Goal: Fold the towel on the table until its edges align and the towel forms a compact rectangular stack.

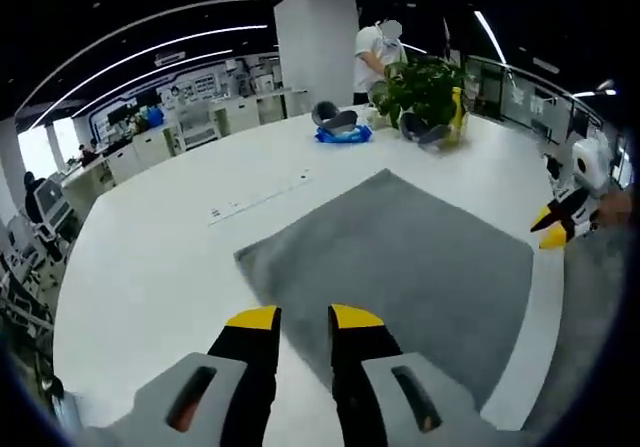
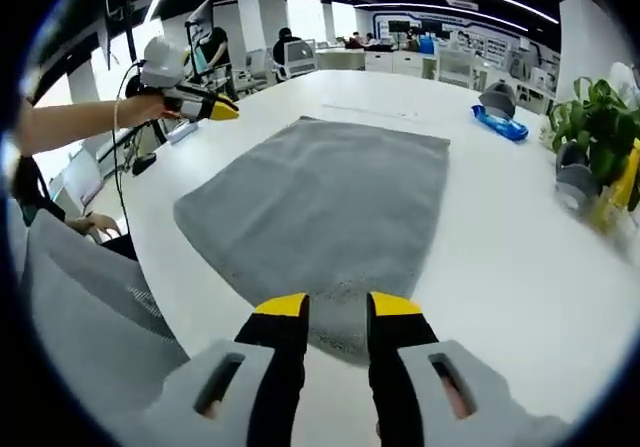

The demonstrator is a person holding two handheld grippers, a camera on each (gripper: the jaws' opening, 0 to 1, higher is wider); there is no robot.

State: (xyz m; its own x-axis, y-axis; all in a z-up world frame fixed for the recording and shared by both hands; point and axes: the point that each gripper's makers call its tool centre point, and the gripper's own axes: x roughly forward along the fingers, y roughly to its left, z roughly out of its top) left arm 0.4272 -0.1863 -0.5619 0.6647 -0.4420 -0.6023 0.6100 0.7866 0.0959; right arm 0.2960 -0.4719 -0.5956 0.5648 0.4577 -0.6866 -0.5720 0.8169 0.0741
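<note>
white table (image 1: 150,257) bears flat grey towel (image 1: 400,257); both grippers (image 1: 305,317) (image 2: 335,305) slightly parted, empty.

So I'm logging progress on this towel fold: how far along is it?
Nothing folded yet: the towel lies flat in one layer on the table. In hand: the left gripper and right gripper hover open near opposite edges, gripping nothing. Left: grasp the edges, fold, align and stack.

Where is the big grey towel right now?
The grey towel lies spread flat on the white table, just ahead of the right gripper; the left gripper is over its near corner.
</note>
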